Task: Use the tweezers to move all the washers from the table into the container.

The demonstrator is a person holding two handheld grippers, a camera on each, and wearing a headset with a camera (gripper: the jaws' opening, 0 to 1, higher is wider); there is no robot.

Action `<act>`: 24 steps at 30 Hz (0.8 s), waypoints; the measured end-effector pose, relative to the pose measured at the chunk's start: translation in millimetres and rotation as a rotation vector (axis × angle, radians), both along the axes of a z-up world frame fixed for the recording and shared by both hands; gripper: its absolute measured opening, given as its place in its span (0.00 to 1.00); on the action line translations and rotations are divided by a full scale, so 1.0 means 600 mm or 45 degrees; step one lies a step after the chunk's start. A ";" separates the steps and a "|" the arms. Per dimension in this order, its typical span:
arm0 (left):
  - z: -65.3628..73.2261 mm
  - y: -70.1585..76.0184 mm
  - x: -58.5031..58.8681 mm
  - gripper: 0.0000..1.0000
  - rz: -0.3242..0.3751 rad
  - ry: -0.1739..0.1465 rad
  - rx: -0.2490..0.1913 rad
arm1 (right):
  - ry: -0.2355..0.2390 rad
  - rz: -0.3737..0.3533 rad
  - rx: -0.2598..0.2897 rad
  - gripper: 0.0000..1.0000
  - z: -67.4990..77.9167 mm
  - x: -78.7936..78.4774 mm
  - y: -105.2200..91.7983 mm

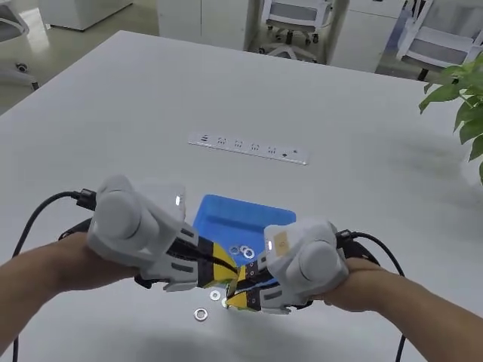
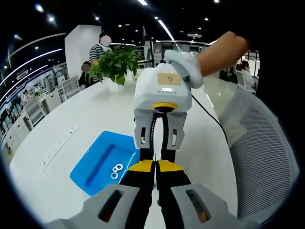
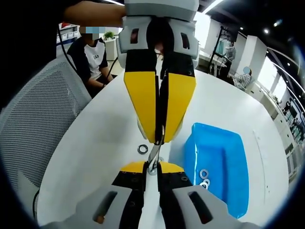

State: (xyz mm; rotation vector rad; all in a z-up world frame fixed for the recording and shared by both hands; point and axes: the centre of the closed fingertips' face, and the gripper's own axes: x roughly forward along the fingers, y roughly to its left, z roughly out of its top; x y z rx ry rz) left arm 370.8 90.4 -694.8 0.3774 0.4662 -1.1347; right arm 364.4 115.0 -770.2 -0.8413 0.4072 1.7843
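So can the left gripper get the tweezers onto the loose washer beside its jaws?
Probably yes: the washer lies on bare table beside the tip of the tweezers, nothing between. But the right gripper, nose to nose with the left gripper, also seems shut on the tweezers and may hinder it.

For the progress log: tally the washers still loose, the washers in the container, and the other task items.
Loose washers: 2
Contained washers: 3, overlapping so approximate
Container: 1
Tweezers: 1
Total: 7
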 end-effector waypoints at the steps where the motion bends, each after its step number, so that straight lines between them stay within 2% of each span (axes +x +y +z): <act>1: 0.000 0.000 0.000 0.05 0.002 0.001 -0.001 | 0.003 -0.005 -0.002 0.10 0.000 0.000 0.000; 13: 0.002 -0.003 0.002 0.05 0.019 -0.006 -0.002 | 0.033 -0.058 -0.007 0.09 0.001 0.005 -0.003; 20: 0.015 -0.002 0.006 0.06 0.042 -0.017 -0.032 | 0.047 -0.083 0.005 0.09 0.015 0.008 -0.006; 24: 0.022 -0.001 0.008 0.11 0.050 -0.031 -0.047 | 0.043 -0.090 0.018 0.09 0.027 0.011 -0.006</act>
